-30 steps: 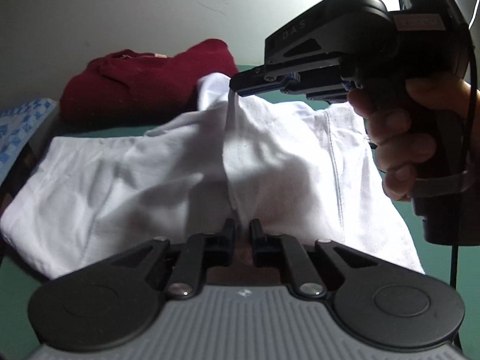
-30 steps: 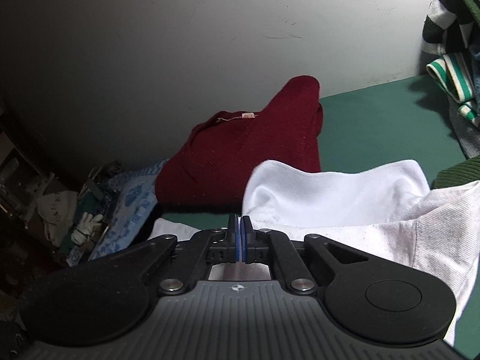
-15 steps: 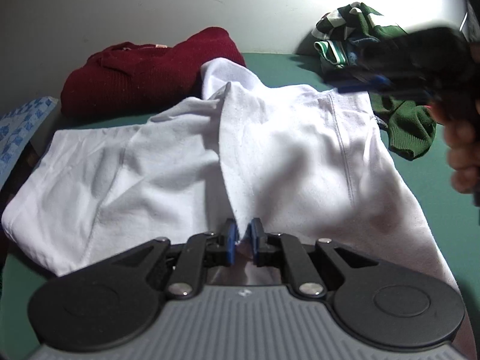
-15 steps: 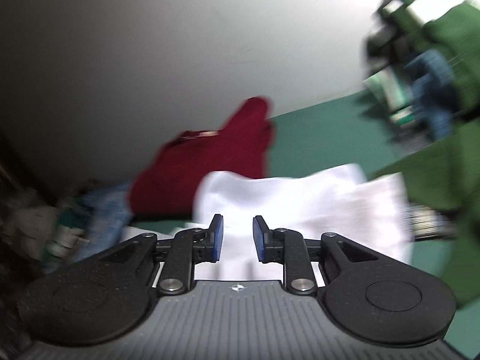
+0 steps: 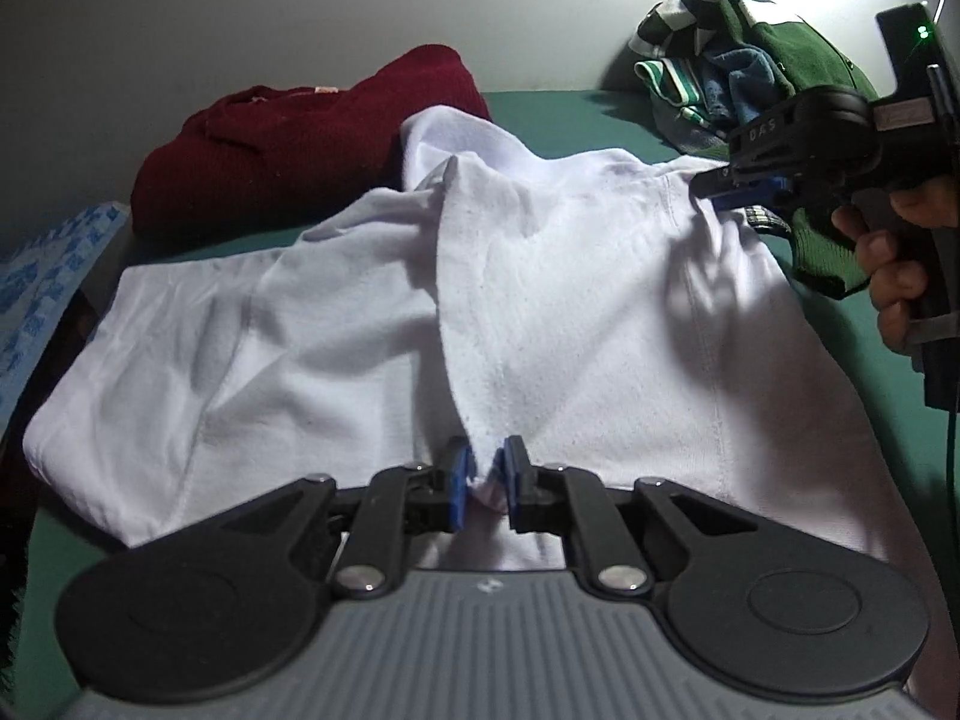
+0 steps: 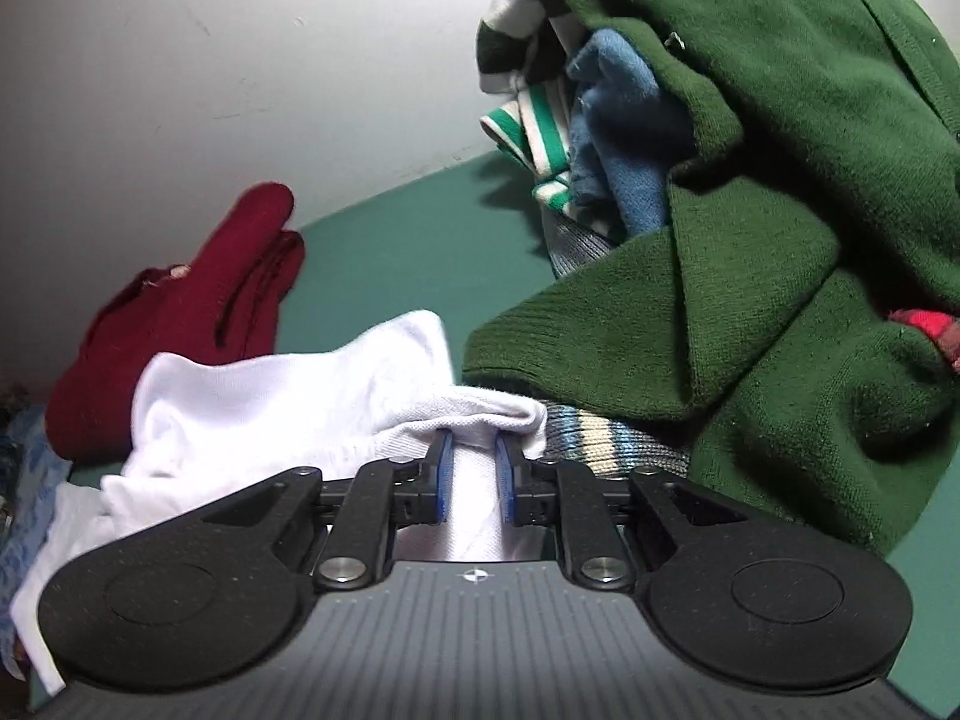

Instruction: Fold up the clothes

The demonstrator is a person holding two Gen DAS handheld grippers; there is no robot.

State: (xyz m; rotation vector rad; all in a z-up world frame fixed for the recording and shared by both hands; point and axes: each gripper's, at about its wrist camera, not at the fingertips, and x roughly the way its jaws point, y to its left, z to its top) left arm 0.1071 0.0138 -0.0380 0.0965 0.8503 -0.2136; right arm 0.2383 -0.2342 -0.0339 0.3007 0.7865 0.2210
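Note:
A white shirt (image 5: 570, 312) lies spread on the green table (image 5: 558, 114), one flap folded over its middle. My left gripper (image 5: 483, 477) has its blue pads slightly apart around the near edge of that flap, no longer pinching it. My right gripper (image 6: 474, 468) is open, its pads on either side of a rolled edge of the white shirt (image 6: 288, 414) at the shirt's far right corner. It also shows in the left wrist view (image 5: 729, 192), held by a hand.
A folded dark red sweater (image 5: 300, 138) lies at the back left by the wall. A pile of green, striped and blue clothes (image 6: 750, 210) sits at the back right, touching the shirt's corner. A blue patterned cloth (image 5: 42, 276) hangs off the left edge.
My right gripper let go of the raised fold at the middle, opened and moved right to the shirt's far right corner. My left gripper's pads have parted a little.

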